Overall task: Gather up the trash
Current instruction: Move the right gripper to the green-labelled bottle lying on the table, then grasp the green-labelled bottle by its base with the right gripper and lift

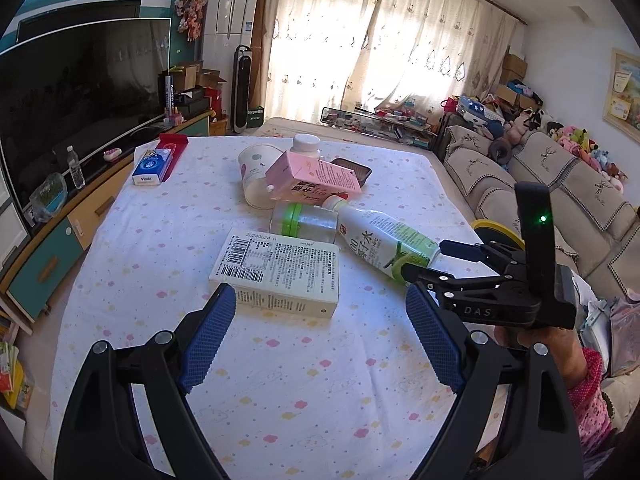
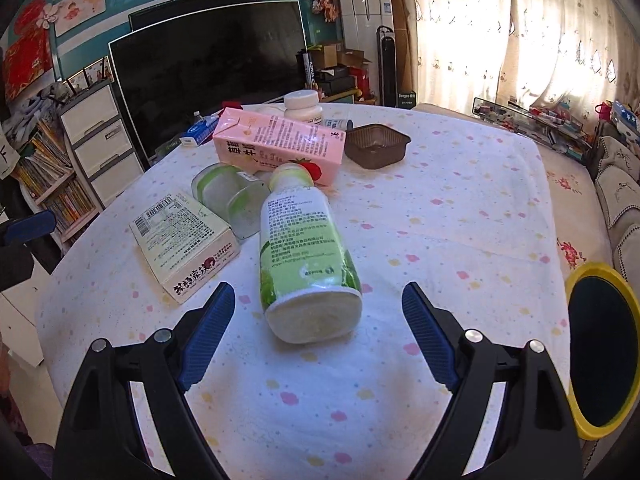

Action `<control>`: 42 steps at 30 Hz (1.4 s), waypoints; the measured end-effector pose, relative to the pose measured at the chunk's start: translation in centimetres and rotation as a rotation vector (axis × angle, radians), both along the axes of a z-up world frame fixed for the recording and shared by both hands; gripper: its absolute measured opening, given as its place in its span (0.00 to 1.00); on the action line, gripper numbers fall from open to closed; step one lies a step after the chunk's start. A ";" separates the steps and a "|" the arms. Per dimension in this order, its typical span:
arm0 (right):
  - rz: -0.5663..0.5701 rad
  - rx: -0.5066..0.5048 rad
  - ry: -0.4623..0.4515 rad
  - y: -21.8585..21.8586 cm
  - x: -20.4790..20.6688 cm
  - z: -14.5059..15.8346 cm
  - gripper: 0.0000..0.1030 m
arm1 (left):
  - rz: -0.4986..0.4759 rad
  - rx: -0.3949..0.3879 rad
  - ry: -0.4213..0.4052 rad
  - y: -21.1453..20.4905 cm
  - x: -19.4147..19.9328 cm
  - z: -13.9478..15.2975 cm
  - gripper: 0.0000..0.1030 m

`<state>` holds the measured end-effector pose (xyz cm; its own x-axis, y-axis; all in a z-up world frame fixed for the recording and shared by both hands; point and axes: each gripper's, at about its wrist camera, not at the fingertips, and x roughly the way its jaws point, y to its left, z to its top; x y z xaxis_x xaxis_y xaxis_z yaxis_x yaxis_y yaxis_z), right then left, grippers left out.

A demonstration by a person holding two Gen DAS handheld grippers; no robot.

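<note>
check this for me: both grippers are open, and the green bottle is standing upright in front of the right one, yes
One thing is wrong: the green bottle is lying on its side, base toward the right gripper, as the right wrist view shows. The rest holds: both the right and the left gripper are open.

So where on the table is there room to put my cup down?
The tablecloth is bare in front, between the white carton and the near edge. It is also bare to the right of the green bottle and brown tray. The middle is crowded: pink carton, clear jar, paper cup.
</note>
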<state>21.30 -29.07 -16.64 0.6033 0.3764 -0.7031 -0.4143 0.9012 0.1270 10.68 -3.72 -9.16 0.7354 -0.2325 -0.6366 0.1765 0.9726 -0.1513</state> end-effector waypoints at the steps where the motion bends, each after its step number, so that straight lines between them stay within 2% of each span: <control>1: 0.004 -0.002 0.016 0.2 0.4 -0.2 0.79 | 0.001 -0.002 0.004 0.0 0.1 -0.1 0.83; 10: -0.006 -0.006 0.065 0.9 2.7 -1.4 0.77 | -0.007 -0.008 0.035 -0.5 1.1 -1.2 0.83; 12: -0.004 -0.005 0.073 0.8 2.6 -1.5 0.73 | -0.011 -0.007 0.038 -0.7 1.3 -1.4 0.83; 13: -0.003 -0.006 0.079 0.8 2.7 -1.6 0.68 | -0.012 -0.007 0.039 -0.7 1.4 -1.5 0.83; 14: -0.002 -0.008 0.087 0.7 2.7 -1.7 0.59 | -0.014 -0.007 0.040 -0.8 1.5 -1.6 0.83; 16: -0.002 -0.001 0.098 0.7 2.7 -1.8 0.54 | -0.016 -0.005 0.041 -0.9 1.5 -1.7 0.83; 20: -0.014 0.027 0.072 -0.1 1.7 -1.1 0.52 | -0.016 -0.001 0.038 -1.0 1.5 -1.7 0.83; 26: -0.060 0.115 -0.011 -3.1 -1.0 2.1 0.50 | -0.016 -0.002 0.039 -1.2 1.5 -1.8 0.83; 33: -0.108 0.161 -0.092 -5.6 -3.3 5.1 0.48 | -0.034 0.009 0.037 -2.0 1.2 -1.9 0.83; 42: -0.120 0.172 -0.098 -6.7 -4.2 5.3 0.48 | -0.040 0.016 0.035 -2.1 1.1 -2.0 0.83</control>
<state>17.08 -35.74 -11.29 0.7131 0.4072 -0.5706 -0.3231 0.9133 0.2479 11.74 -5.86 -11.12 0.7029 -0.2511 -0.6655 0.2103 0.9672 -0.1428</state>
